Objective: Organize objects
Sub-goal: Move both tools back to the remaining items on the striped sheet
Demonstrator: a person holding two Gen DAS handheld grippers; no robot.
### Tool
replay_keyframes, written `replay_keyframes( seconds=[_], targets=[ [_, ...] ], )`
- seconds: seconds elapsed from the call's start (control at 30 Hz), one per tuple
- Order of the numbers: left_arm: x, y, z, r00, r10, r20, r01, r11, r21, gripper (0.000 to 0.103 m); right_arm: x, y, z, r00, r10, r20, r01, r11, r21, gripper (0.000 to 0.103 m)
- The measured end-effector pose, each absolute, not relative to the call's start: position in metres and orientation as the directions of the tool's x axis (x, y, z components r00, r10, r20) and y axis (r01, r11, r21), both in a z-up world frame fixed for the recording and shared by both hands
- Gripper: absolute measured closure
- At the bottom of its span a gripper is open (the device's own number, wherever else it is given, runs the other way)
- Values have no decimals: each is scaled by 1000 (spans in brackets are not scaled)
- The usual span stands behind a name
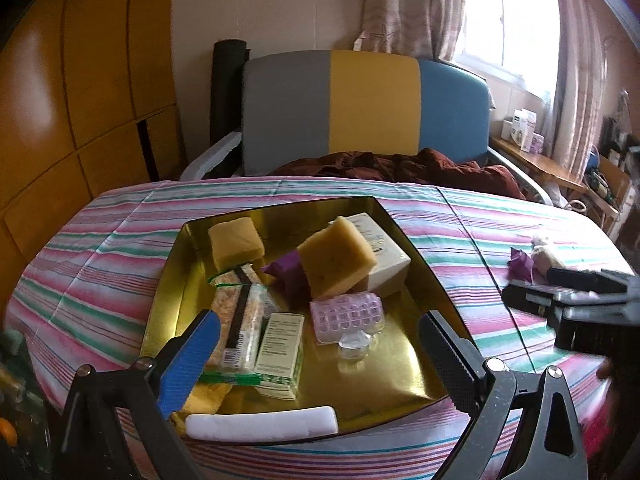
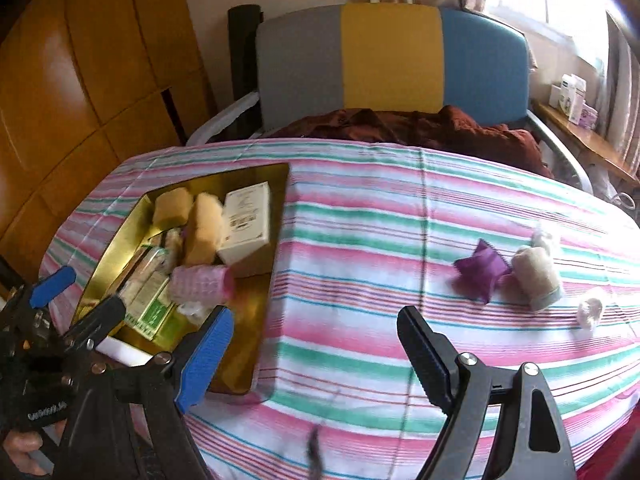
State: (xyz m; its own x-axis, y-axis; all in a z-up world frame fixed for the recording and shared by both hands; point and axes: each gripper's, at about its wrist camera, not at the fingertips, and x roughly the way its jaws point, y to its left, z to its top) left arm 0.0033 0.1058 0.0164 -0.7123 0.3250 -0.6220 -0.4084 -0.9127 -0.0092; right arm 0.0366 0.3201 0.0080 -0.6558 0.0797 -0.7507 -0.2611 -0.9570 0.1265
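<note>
Striped cloth [image 2: 400, 216] in pink, green and white covers the table, slightly creased, with a grey, yellow and blue padded chair back [image 1: 360, 108] and a crumpled dark red fabric [image 2: 440, 128] behind it.

On the cloth sits a shiny gold tray [image 1: 404, 364], rectangular with a dark rim. Piled inside are a cream cardboard box [image 1: 386, 256], two porous yellow sponges, one [image 1: 338, 256] tilted against the box and one [image 1: 236, 242] at the far corner, a crinkled purple pouch [image 1: 288, 276], clear-wrapped packets [image 1: 240, 320], a green-printed carton [image 1: 280, 352], a pink bumpy hair roller [image 1: 348, 314], a small clear plastic cup [image 1: 354, 346] and, at the near edge, a white foam bar [image 1: 260, 426].

Well apart on the bare cloth lie a second purple pouch [image 2: 482, 270], a beige roll of fabric [image 2: 536, 274] just beside it, and a small clear piece [image 2: 590, 310] nearby.

Both tools have ribbed pads, one blue and one black. From the left wrist view, the left gripper [image 1: 320, 360] stands spread wide over the near half of the tray, gripping nothing; the carton and the cup appear between its fingers. From the right wrist view, the right gripper [image 2: 316, 348] is likewise spread wide and empty, over bare cloth just right of the tray, with the loose pouch and roll ahead and to its right.
</note>
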Motion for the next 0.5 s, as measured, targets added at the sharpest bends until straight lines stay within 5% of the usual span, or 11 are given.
replay_keyframes(
  seconds=[0.5],
  targets=[
    [12, 145, 17, -665, 383, -642, -506, -862, 10, 3, 64, 483, 30, -613, 321, -722, -570, -812, 123, 17]
  ],
)
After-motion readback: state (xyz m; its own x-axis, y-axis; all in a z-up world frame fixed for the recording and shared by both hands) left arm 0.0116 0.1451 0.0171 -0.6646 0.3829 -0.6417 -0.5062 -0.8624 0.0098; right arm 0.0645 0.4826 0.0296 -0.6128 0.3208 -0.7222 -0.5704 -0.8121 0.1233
